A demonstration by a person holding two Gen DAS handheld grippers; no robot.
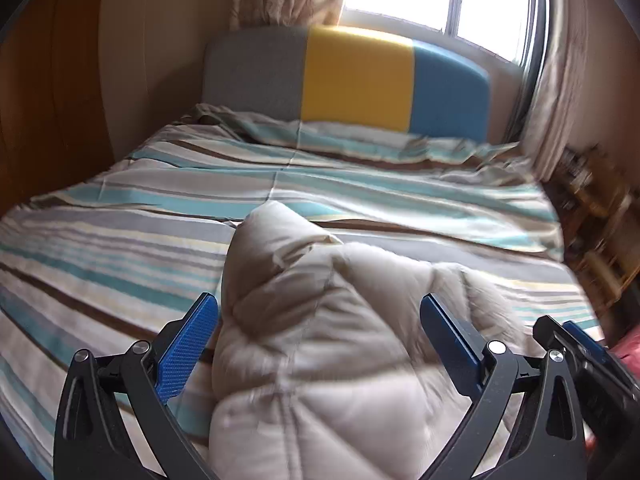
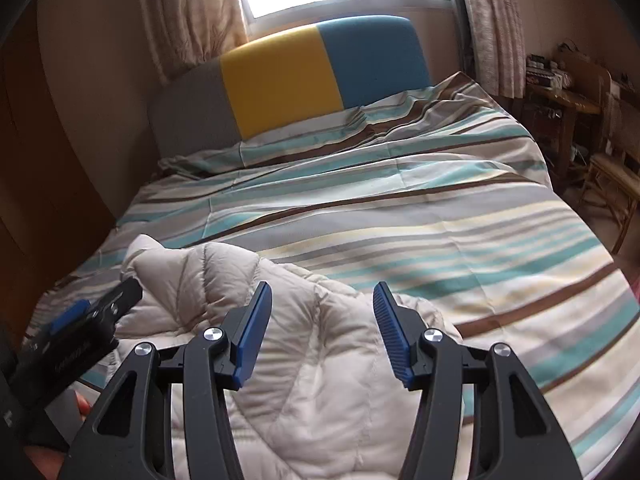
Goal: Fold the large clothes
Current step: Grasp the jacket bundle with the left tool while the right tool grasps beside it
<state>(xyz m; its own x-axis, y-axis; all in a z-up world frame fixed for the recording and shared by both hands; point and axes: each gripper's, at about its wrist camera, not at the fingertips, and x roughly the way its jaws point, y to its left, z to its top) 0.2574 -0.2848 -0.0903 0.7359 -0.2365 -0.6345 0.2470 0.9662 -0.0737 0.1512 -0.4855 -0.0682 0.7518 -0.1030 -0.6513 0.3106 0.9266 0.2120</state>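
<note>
We hover over the jacket [image 1: 320, 360] on the bed [image 1: 120, 240].
Left gripper [image 1: 320, 344] spread wide, right gripper [image 2: 322, 332] half spread, neither pinching, probably freeing the fold.

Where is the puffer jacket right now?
In both wrist views the puffer jacket lies bunched on the striped bedspread at the bed's near end, far from the headboard.

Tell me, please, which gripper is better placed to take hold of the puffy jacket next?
Left, probably: the left gripper is open with a raised fold of the jacket between its pads. The right gripper hovers above flatter fabric.
</note>
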